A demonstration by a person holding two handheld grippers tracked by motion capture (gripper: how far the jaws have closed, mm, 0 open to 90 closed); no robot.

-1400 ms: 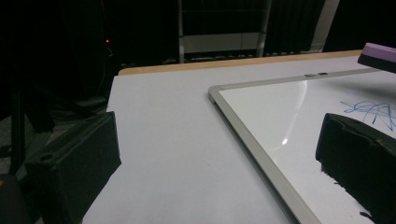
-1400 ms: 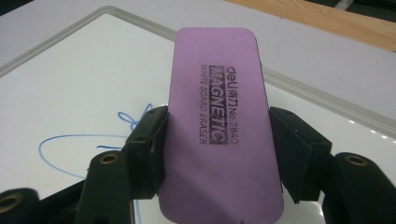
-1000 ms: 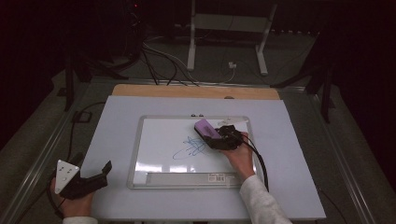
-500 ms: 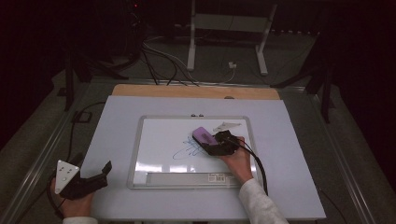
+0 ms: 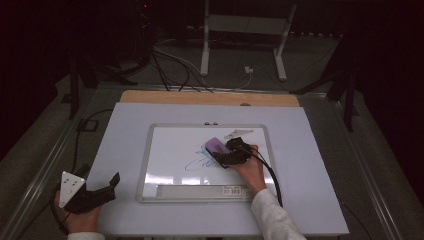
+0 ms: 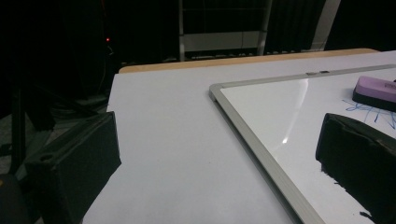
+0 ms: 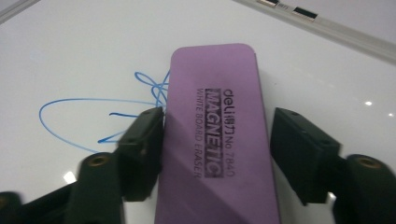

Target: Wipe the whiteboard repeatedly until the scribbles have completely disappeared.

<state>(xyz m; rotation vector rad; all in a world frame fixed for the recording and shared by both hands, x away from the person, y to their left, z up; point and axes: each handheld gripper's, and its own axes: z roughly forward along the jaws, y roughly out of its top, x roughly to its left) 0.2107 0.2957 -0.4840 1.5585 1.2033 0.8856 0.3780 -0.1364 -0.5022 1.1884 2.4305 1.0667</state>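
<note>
A person sits at a pale table with a gripper in each hand. A whiteboard lies flat in the middle of the table, its long tray edge toward the person.

The right gripper lies low over the board's middle, pointing toward ten o'clock in the high view. A purple eraser rests flat on the board between its jaws. In the right gripper view the eraser lies lengthwise between the two black jaws: the left one touches its side, while the right one stands just off the other side with a sliver of white board showing. By that picture the tongs bracket the eraser without clamping it. A blue scribble runs out from under the eraser toward nine o'clock.

The left gripper is at the table's near left corner, about seven o'clock from the board, well apart from it. Its jaws stand wide open with nothing between them, as the left gripper view shows.
</note>
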